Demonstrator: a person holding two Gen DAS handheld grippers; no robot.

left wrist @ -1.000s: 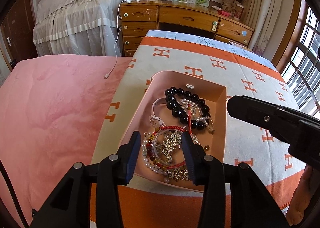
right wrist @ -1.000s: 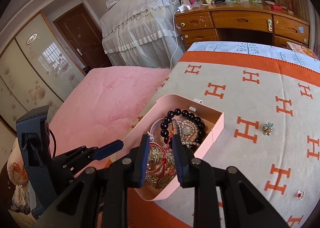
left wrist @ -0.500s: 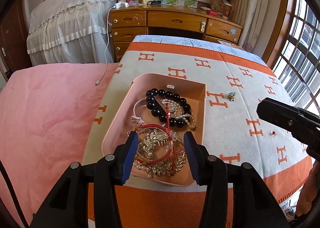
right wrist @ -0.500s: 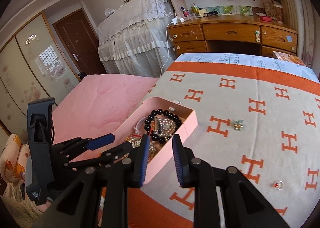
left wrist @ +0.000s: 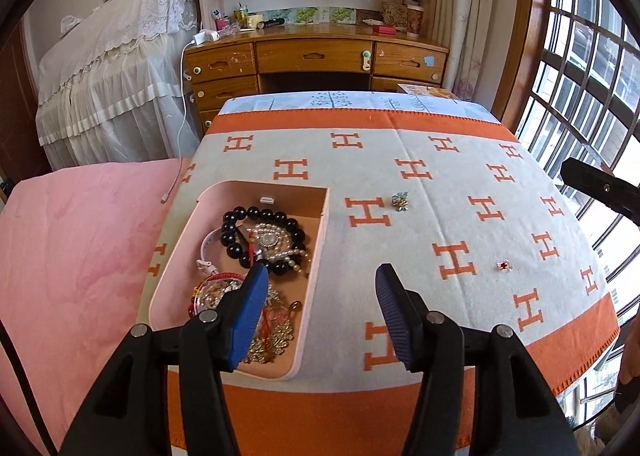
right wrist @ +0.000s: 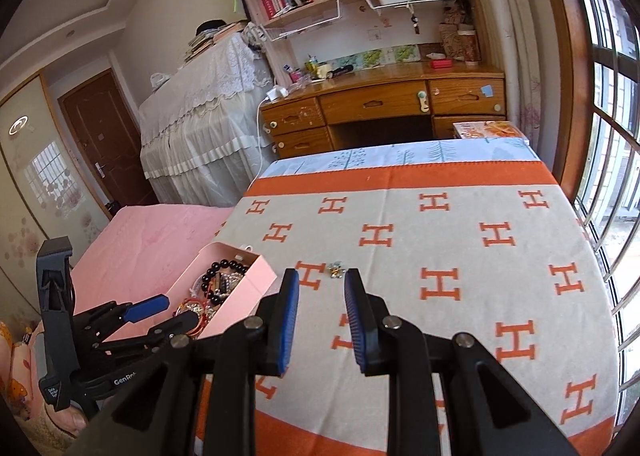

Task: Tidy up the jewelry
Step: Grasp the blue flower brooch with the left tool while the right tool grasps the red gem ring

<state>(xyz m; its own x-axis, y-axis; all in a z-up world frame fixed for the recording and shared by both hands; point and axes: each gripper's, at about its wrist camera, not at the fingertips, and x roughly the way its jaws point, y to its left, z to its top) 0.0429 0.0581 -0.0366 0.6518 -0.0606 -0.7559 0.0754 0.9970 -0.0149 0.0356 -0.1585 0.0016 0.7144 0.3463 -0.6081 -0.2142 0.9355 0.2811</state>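
A pink box [left wrist: 318, 240] on the H-patterned blanket holds a black bead bracelet [left wrist: 256, 216], pearls, a red bangle and gold pieces. It also shows in the right wrist view [right wrist: 240, 288]. A small flower brooch [left wrist: 400, 202] lies on the blanket right of the box; in the right wrist view the brooch [right wrist: 335, 269] sits just beyond my fingertips. A red-stone ring [left wrist: 504, 265] lies further right. My left gripper [left wrist: 320, 280] is open and empty over the box's right wall. My right gripper [right wrist: 322, 284] is open and empty.
The orange and grey blanket [left wrist: 440, 160] covers a raised surface beside a pink bedspread [left wrist: 80, 236]. A wooden desk [left wrist: 320, 56] and a lace-covered piece of furniture [left wrist: 116, 68] stand behind. Windows [left wrist: 592, 96] are at the right.
Both grippers pulled back and up from the box and swung right. The right gripper now faces the flower brooch. The left gripper's jaws have opened wider.
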